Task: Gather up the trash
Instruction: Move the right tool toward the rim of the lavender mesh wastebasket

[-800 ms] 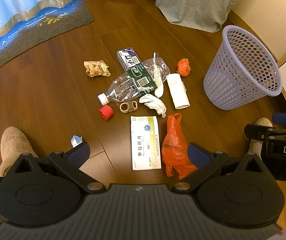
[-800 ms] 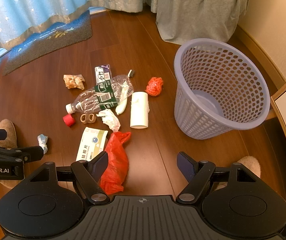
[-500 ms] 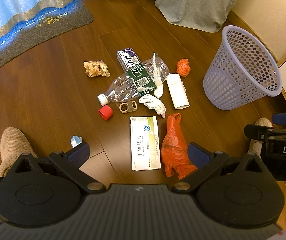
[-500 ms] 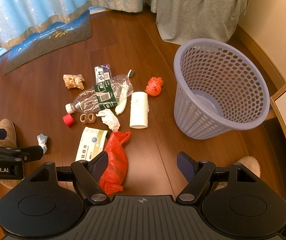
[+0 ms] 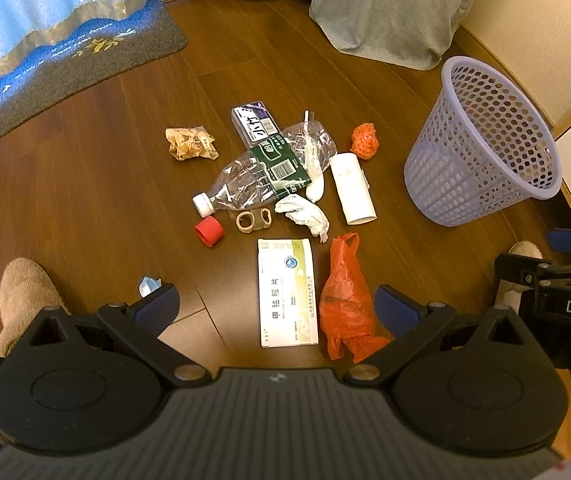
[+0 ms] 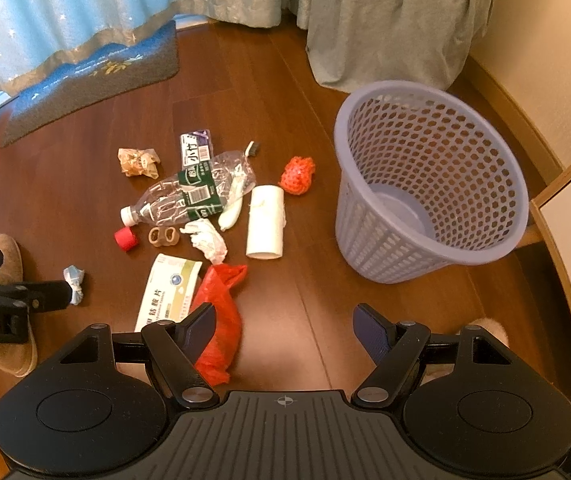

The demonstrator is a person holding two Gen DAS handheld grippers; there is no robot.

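I am holding my left gripper (image 5: 275,308) wide open, with nothing in it. Below its tips the white box (image 5: 288,293) and the red bag (image 5: 343,300) are lying on the floor (image 5: 85,184). I am holding my right gripper (image 6: 285,326) open and empty too, with the red bag (image 6: 221,320) by its left finger. Farther ahead, the squashed bottle (image 5: 261,178), white roll (image 5: 353,188) and red cap (image 5: 209,231) are lying together. The purple basket (image 6: 431,184) is standing ahead on the right.
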